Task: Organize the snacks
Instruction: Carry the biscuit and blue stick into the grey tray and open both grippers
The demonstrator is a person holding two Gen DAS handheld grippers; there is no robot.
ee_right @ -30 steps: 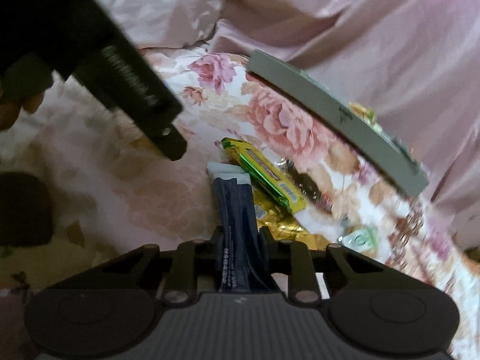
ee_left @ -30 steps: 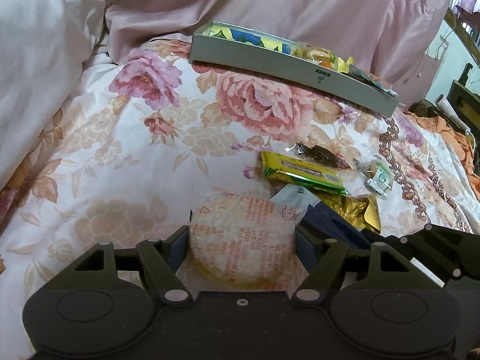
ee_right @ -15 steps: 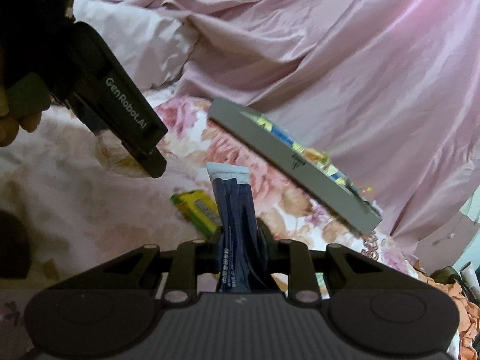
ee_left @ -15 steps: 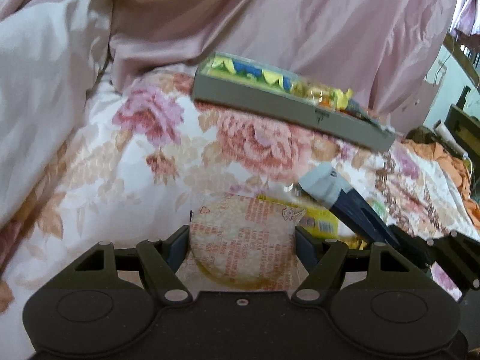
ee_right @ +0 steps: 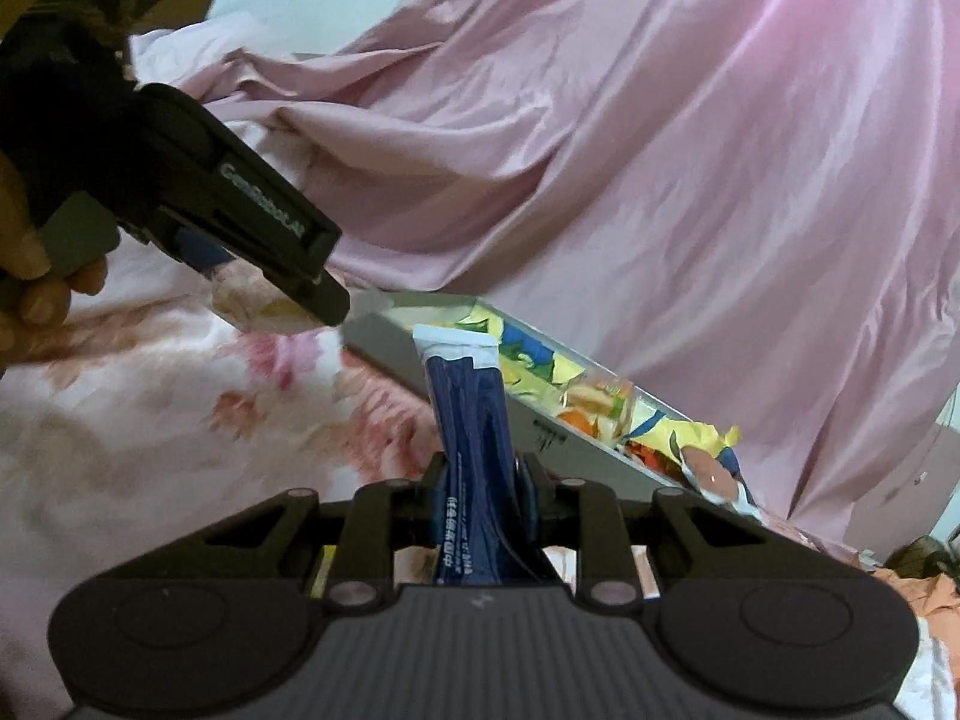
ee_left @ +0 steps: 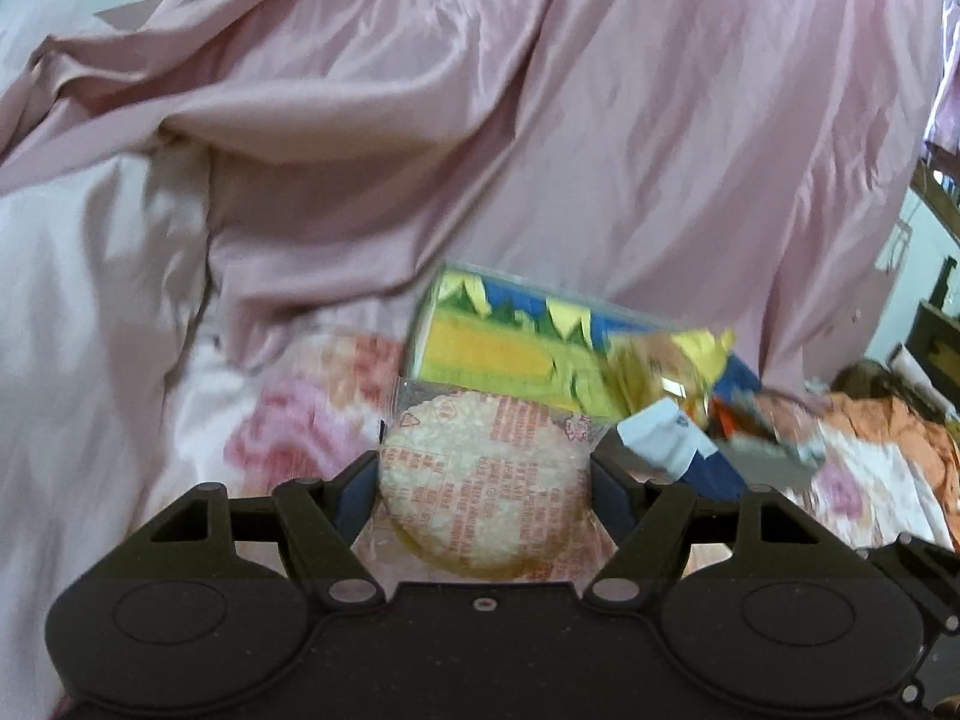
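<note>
My left gripper (ee_left: 485, 480) is shut on a round rice cracker in a clear wrapper with red print (ee_left: 480, 474), held in the air just in front of the grey snack box (ee_left: 762, 462). The box's yellow and blue packets (ee_left: 516, 348) show behind the cracker. My right gripper (ee_right: 480, 480) is shut on a long dark blue sachet with a white tip (ee_right: 471, 420), which points up toward the box (ee_right: 540, 426). In the right wrist view the left gripper (ee_right: 282, 252) hangs at upper left with the cracker (ee_right: 252, 294), held by a hand (ee_right: 36, 294).
The box lies on a floral bedsheet (ee_right: 150, 420). A crumpled pink satin cover (ee_left: 540, 120) rises behind it. Orange fabric (ee_left: 888, 420) and dark furniture sit at the far right. The blue sachet's white tip (ee_left: 666, 438) pokes into the left wrist view.
Both grippers have risen off the bedsheet and moved toward the grey box, each carrying its snack. The loose snacks on the sheet have dropped out of view.
</note>
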